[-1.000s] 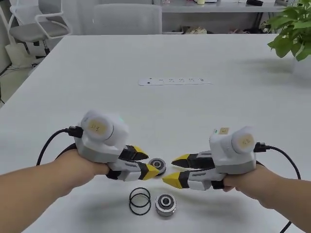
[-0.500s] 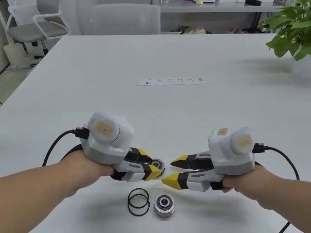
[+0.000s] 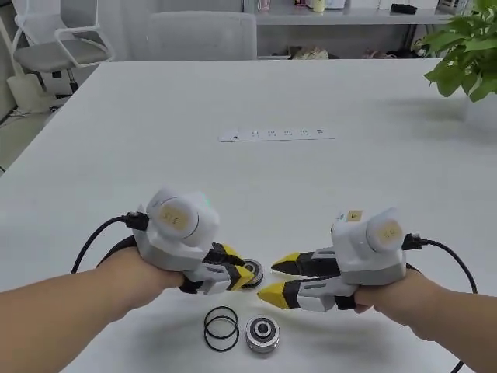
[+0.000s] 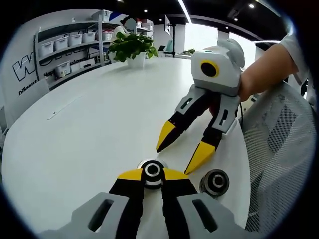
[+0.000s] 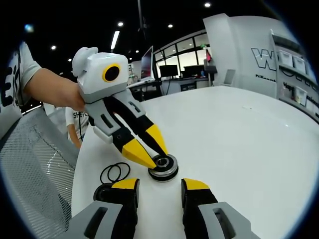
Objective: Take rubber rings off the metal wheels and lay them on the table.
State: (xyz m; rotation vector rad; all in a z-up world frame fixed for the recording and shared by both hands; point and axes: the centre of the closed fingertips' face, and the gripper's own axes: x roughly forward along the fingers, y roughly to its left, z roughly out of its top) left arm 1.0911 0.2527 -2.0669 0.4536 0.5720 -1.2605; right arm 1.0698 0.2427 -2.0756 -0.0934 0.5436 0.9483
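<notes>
A metal wheel (image 3: 251, 272) with a dark rubber ring lies on the white table (image 3: 256, 186). My left gripper (image 3: 238, 273) is shut on it, its yellow tips on either side of the wheel (image 4: 151, 172). My right gripper (image 3: 268, 280) faces it from the right, open, its tips just short of the wheel (image 5: 163, 167). A second wheel (image 3: 262, 332) stands nearer to me. Two black rubber rings (image 3: 221, 327) lie overlapping beside it. In the right gripper view the left gripper (image 5: 155, 157) presses on the wheel and the rings (image 5: 114, 173) lie to its left.
A white power strip (image 3: 277, 134) lies across the middle of the table. A potted plant (image 3: 466, 54) stands at the far right corner. Chairs (image 3: 202, 35) line the far edge. Black cables (image 3: 97, 237) trail from both grippers.
My left gripper has closed its jaws on the wheel; a second ago they stood wider apart. The right gripper has edged slightly closer. The head camera has tilted a little.
</notes>
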